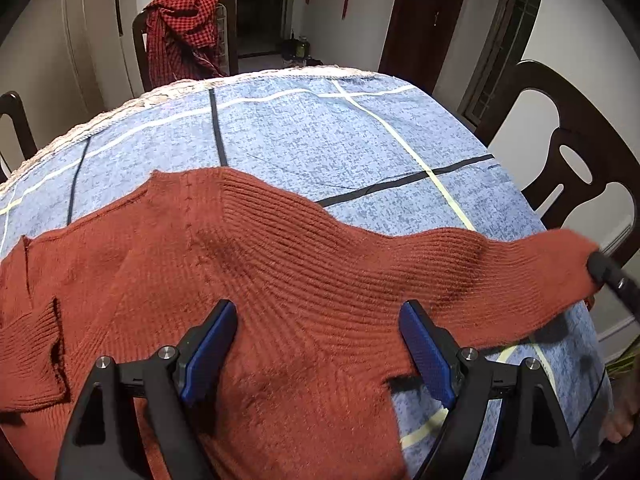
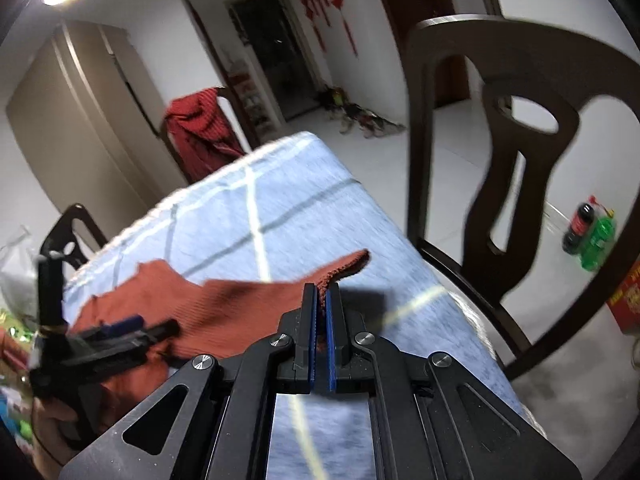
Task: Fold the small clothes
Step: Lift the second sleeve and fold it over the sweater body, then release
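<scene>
A rust-orange knitted sweater [image 1: 248, 264] lies spread on the blue checked tablecloth [image 1: 304, 136]. My left gripper [image 1: 318, 312] is open, its blue pads straddling the sweater's body just above it. One sleeve [image 1: 532, 272] stretches out to the right, where my right gripper [image 1: 600, 268] pinches its cuff. In the right wrist view my right gripper [image 2: 320, 292] is shut on the sleeve cuff [image 2: 344, 266], lifted a little above the tablecloth [image 2: 280, 216]. The left gripper [image 2: 132, 326] shows at the left over the sweater [image 2: 224, 308]. The other sleeve [image 1: 32, 356] lies folded at the left.
A dark wooden chair [image 1: 568, 152] stands close at the table's right edge and looms large in the right wrist view [image 2: 516, 184]. Another chair draped with a red checked cloth [image 1: 184, 36] stands at the far end. Bottles [image 2: 592, 236] stand on the floor.
</scene>
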A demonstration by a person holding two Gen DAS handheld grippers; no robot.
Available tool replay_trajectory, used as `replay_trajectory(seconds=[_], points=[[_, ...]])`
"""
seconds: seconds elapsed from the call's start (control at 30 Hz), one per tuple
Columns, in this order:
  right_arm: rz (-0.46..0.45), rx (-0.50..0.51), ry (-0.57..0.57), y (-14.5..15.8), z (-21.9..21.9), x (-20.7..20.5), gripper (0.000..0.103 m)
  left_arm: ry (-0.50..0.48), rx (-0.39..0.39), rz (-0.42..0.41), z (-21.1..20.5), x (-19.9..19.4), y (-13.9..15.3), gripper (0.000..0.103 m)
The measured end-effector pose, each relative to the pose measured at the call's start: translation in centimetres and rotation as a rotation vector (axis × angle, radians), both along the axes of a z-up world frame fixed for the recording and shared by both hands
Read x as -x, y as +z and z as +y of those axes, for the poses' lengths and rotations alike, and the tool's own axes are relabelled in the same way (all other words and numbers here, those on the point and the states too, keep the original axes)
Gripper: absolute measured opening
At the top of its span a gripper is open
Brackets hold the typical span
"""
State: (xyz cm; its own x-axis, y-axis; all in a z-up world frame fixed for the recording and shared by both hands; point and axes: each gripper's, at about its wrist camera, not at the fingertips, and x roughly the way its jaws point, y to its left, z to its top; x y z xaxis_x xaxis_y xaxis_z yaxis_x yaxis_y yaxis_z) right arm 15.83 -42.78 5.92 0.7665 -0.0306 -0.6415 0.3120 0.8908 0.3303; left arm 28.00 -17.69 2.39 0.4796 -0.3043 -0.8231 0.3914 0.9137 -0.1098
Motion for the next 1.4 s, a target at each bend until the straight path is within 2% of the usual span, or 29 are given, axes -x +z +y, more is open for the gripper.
replay_trajectory(seconds=[0.2,0.4,0.6,0.73,1.4], points=[[-0.048,0.0,0.095,1.9,3.2,-1.8,0.003,0.002,0.014,-0.011,1.9,0.8,0.5,0.085],[-0.073,-0.019,0.192,2.4,6.6,-3.9,0.003,0.025,0.0,-0.039,4.4,1.2,1.2,0.085],[-0.066,-0.069,0.287,2.2,9.4,-6.1,0.003,0.066,0.04,-0.016,7.8,1.2,1.5,0.085],[-0.063,-0.105,0.349,1.9,11.4,-7.4,0.003,0.093,0.027,-0.039,9.6,1.5,1.7,0.085],[-0.053,-0.166,0.63,1.5,21.0,-11.3,0.003,0.198,0.049,-0.04,17.0,2.4,2.0,0.085]])
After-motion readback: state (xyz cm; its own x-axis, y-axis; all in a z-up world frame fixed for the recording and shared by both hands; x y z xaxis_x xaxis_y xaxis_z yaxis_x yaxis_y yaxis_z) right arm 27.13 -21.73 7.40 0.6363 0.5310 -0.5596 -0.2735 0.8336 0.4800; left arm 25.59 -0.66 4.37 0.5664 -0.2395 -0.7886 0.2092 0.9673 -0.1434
